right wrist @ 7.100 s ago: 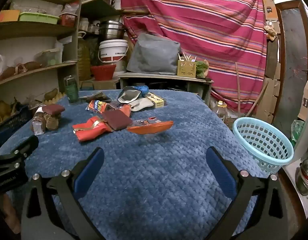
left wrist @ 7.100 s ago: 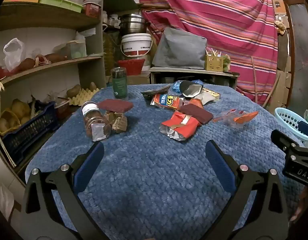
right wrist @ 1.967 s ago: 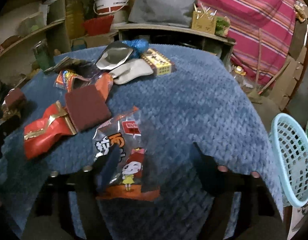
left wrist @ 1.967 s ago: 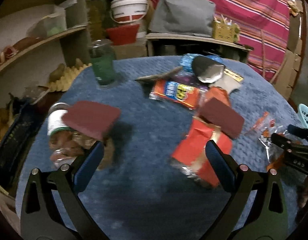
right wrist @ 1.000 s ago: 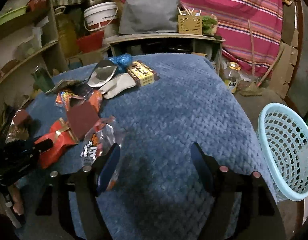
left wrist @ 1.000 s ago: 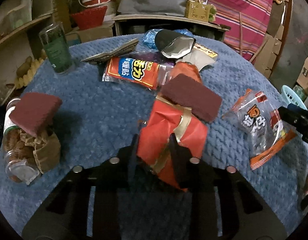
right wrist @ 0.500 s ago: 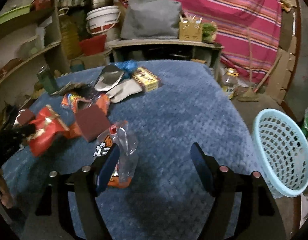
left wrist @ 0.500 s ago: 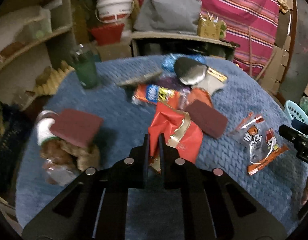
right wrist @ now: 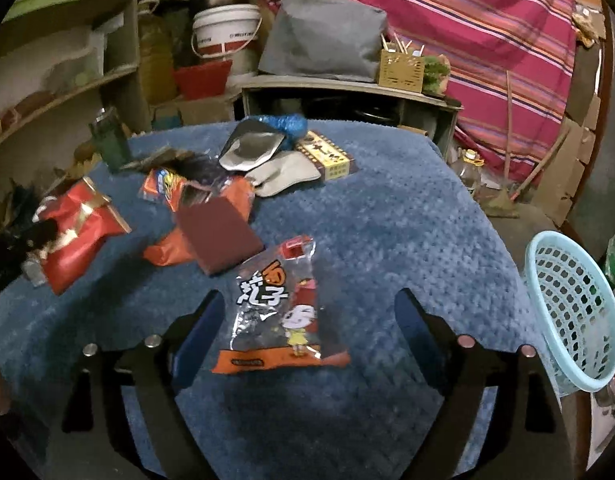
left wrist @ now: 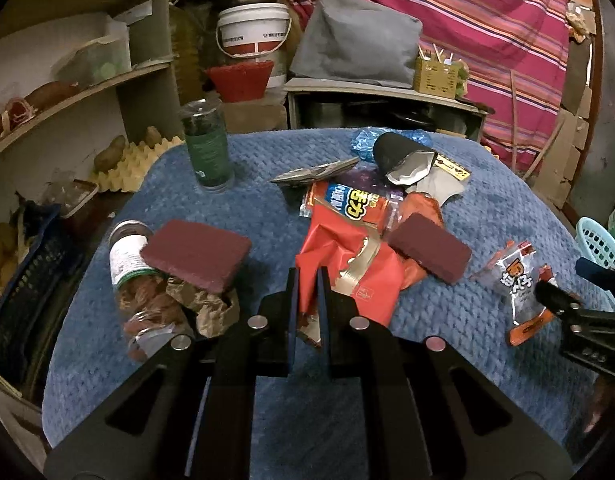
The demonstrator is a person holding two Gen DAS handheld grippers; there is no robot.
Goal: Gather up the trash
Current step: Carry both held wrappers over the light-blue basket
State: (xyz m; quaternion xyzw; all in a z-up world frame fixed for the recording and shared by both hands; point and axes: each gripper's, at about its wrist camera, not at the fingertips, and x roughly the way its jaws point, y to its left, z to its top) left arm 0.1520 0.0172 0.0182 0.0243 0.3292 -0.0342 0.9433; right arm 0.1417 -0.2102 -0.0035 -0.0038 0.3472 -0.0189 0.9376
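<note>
My left gripper (left wrist: pixel 306 280) is shut on a red and gold foil wrapper (left wrist: pixel 349 264) and holds it above the blue cloth; the wrapper also shows in the right wrist view (right wrist: pixel 77 236). My right gripper (right wrist: pixel 307 316) is open, its fingers on either side of a clear and orange snack bag (right wrist: pixel 277 312) that lies on the cloth; the bag also shows in the left wrist view (left wrist: pixel 515 284). More wrappers lie in a pile (left wrist: pixel 347 200) further back. A light blue basket (right wrist: pixel 575 312) stands off the table's right edge.
Two maroon sponges (left wrist: pixel 195 254) (left wrist: pixel 429 254), a lying jar (left wrist: pixel 131 264), a green bottle (left wrist: pixel 207 152) and a yellow box (right wrist: pixel 325 154) are on the blue cloth (right wrist: pixel 387 216). Shelves (left wrist: pixel 67 96) stand at the left, a low bench (right wrist: pixel 347 92) behind.
My left gripper closed on the red foil wrapper and lifted it off the cloth. My right gripper moved over the snack bag, which now lies between its open fingers.
</note>
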